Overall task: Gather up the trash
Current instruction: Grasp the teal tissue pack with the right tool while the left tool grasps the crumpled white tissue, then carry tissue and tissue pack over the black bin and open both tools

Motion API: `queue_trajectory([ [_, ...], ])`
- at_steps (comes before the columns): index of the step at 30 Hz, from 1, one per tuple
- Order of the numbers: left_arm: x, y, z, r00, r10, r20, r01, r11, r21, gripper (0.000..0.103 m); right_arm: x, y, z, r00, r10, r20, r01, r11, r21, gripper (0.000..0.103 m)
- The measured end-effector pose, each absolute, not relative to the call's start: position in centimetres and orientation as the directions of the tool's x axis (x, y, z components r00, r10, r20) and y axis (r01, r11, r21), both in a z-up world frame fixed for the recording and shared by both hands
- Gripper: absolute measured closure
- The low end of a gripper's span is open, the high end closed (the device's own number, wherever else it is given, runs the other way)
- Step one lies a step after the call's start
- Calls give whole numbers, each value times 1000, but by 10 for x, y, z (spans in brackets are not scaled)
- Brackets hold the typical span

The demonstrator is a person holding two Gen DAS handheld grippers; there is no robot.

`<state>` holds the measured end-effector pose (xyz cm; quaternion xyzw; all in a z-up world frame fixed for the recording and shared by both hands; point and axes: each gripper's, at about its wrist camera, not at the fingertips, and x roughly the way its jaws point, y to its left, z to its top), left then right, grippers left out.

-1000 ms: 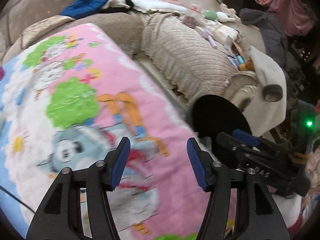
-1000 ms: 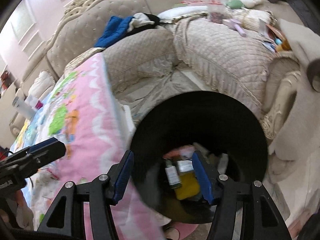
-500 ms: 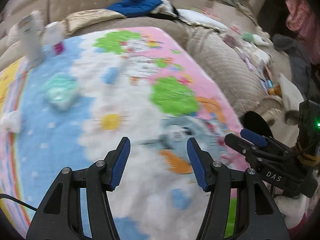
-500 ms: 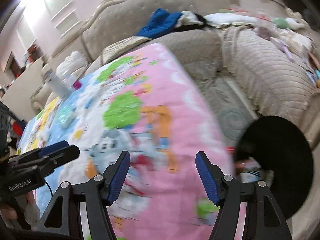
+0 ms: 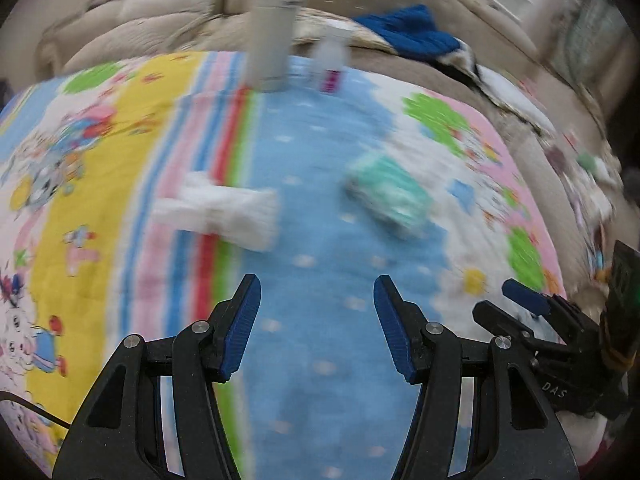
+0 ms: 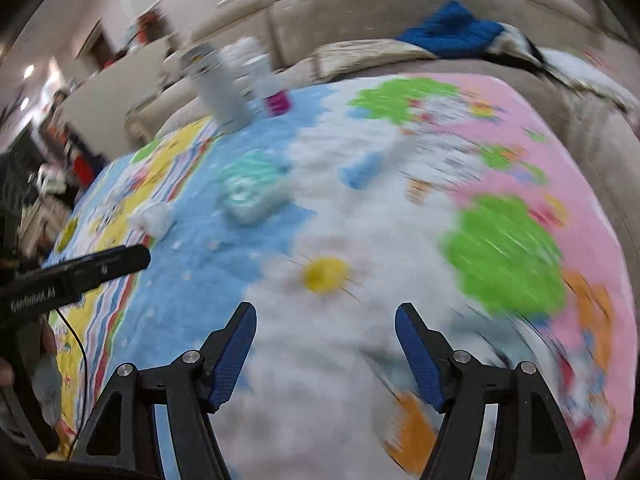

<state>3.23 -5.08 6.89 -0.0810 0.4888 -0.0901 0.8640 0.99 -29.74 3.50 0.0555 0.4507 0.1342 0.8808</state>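
1. The trash lies on the cartoon-print blanket: a crumpled white tissue on the striped part and a teal-and-white packet on the blue band, well apart from each other.
2. The left hand-held gripper hovers over the blue band with its jaws apart and nothing between them; the tissue and packet sit beyond its tips.
3. The right hand-held gripper has just been opening its jaws; they stand wide and empty above a printed daisy.
4. Only the right view shows the room beyond the sofa, blurred.
5. Both views catch a tall grey canister and a small clear bottle standing at the blanket's far edge, with blue clothing on the sofa behind.
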Motion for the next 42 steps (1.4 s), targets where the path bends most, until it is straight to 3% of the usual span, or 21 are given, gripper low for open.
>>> queue_trajectory([
  [10, 77, 18, 45, 489, -224, -843, -172, 923, -345, 45, 97, -233, 30, 544, 296, -785, -329, 936, 125, 24],
  [18, 107, 7, 31, 493, -246, -834, -208, 898, -388, 44, 129, -220, 13, 518, 323, -792, -324, 931, 168, 25],
  [20, 114, 5, 28, 504, -253, -826, -208, 892, -400, 44, 127, -222, 13, 531, 320, -785, -301, 937, 178, 41],
  [23, 119, 1, 27, 510, -275, -815, -191, 888, -419, 49, 118, -226, 16, 533, 333, -778, -311, 932, 186, 47],
  [25, 119, -4, 28, 502, -325, -801, -148, 881, -450, 83, 108, -231, 21, 544, 323, -774, -313, 935, 170, 48],
  [42, 34, -98, 64, 480, -334, -811, 186, 942, -278, 86, 16, -279, 51, 610, 304, -732, -241, 951, 195, 49],
])
